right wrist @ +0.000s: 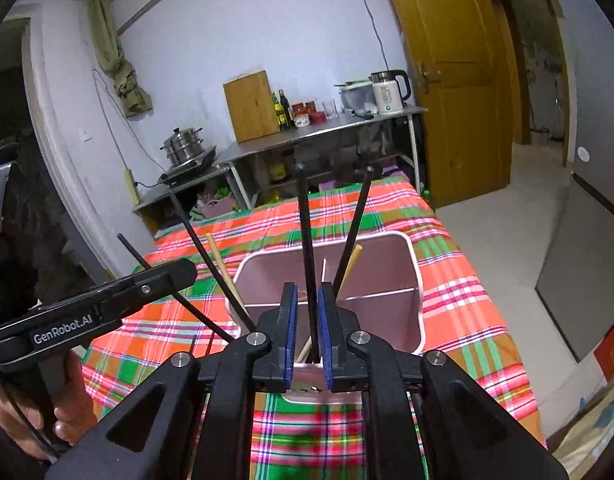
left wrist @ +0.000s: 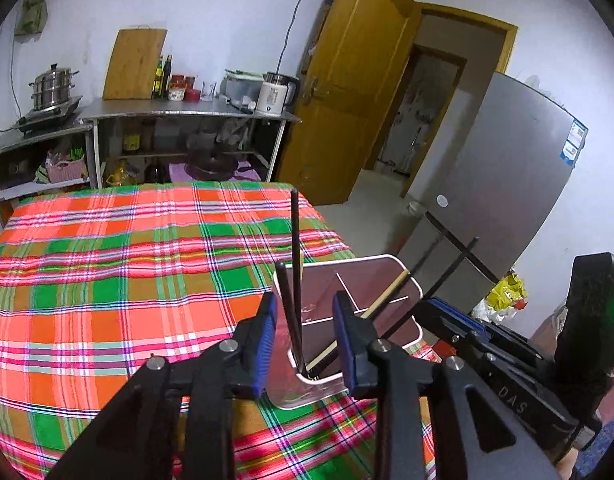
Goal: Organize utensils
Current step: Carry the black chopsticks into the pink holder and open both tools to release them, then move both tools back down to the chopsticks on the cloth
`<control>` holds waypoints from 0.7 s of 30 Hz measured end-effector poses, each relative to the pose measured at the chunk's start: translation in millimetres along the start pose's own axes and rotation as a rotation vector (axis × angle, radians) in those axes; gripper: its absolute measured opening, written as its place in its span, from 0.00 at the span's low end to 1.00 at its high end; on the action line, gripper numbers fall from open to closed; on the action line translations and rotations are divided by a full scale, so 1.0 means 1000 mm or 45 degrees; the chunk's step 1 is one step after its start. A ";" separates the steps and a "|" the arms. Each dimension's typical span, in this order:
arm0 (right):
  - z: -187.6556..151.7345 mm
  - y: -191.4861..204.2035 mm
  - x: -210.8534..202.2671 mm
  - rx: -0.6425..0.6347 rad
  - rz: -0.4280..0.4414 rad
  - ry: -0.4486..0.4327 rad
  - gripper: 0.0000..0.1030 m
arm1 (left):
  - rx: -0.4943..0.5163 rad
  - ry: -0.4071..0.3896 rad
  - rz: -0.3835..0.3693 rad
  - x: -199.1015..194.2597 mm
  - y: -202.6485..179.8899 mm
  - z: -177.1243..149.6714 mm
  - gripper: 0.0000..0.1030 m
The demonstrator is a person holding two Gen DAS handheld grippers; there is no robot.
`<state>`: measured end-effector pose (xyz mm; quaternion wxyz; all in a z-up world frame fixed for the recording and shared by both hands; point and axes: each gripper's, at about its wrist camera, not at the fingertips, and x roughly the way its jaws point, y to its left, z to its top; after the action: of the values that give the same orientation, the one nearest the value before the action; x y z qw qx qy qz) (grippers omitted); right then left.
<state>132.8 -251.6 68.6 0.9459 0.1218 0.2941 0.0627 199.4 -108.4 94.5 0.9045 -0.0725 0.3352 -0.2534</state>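
Note:
A pink divided utensil holder point(left wrist: 407, 280) point(right wrist: 415, 280) stands on the plaid tablecloth near the table's right edge. Black chopsticks point(left wrist: 295, 248) and a wooden chopstick point(left wrist: 387, 292) lean in it. My left gripper point(left wrist: 305, 320) is open, its blue pads either side of the holder's near corner and the black chopsticks. My right gripper point(right wrist: 307, 320) is narrowly parted around one upright black chopstick point(right wrist: 305, 240); I cannot tell if the pads touch it. More black chopsticks point(right wrist: 357, 216) and wooden ones point(right wrist: 221, 264) lean in the holder.
The plaid tablecloth point(left wrist: 127, 280) covers the table. A steel shelf point(left wrist: 187, 110) with cutting board, bottles and kettle point(left wrist: 273, 94) stands behind. A grey fridge point(left wrist: 507, 200) and a wooden door point(left wrist: 347, 100) are to the right. The left gripper's body point(right wrist: 87, 312) shows left in the right wrist view.

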 end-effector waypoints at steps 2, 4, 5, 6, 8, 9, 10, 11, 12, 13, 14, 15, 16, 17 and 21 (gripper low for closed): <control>0.000 0.003 -0.006 -0.004 -0.002 -0.017 0.11 | 0.005 -0.017 0.002 -0.009 0.001 -0.001 0.29; -0.001 0.005 -0.014 -0.010 -0.003 -0.034 0.12 | 0.018 -0.034 0.009 -0.019 0.004 -0.005 0.30; -0.002 0.006 -0.017 -0.010 0.000 -0.039 0.12 | 0.024 -0.042 0.018 -0.024 0.006 -0.007 0.30; -0.004 0.007 -0.020 -0.009 0.006 -0.045 0.12 | 0.027 -0.048 0.030 -0.029 0.007 -0.010 0.29; -0.007 0.008 -0.026 -0.006 0.019 -0.053 0.12 | 0.028 -0.061 0.050 -0.037 0.013 -0.017 0.30; -0.010 0.009 -0.028 -0.005 0.025 -0.055 0.12 | 0.028 -0.064 0.062 -0.040 0.016 -0.020 0.30; -0.013 0.011 -0.030 -0.004 0.035 -0.055 0.12 | 0.023 -0.065 0.078 -0.043 0.020 -0.025 0.30; -0.014 0.013 -0.031 -0.004 0.043 -0.054 0.12 | 0.016 -0.065 0.088 -0.046 0.025 -0.029 0.30; -0.018 0.015 -0.031 -0.006 0.053 -0.051 0.12 | 0.008 -0.064 0.098 -0.049 0.030 -0.033 0.30; -0.021 0.018 -0.032 -0.009 0.063 -0.047 0.12 | -0.004 -0.062 0.112 -0.051 0.036 -0.038 0.30; -0.023 0.020 -0.032 -0.014 0.073 -0.043 0.12 | -0.016 -0.058 0.129 -0.053 0.042 -0.043 0.30; -0.027 0.024 -0.031 -0.020 0.080 -0.037 0.12 | -0.026 -0.055 0.140 -0.054 0.047 -0.048 0.30; -0.030 0.026 -0.029 -0.022 0.084 -0.031 0.12 | -0.044 -0.046 0.155 -0.055 0.054 -0.053 0.29; -0.033 0.028 -0.028 -0.023 0.092 -0.024 0.12 | -0.059 -0.039 0.166 -0.055 0.060 -0.058 0.29; -0.047 0.039 -0.016 -0.035 0.126 0.031 0.12 | -0.118 0.006 0.216 -0.051 0.083 -0.081 0.29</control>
<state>90.9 -207.9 49.9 0.9396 0.1223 0.2982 0.1149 148.0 -8.0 36.8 0.9176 -0.0851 0.3537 -0.1602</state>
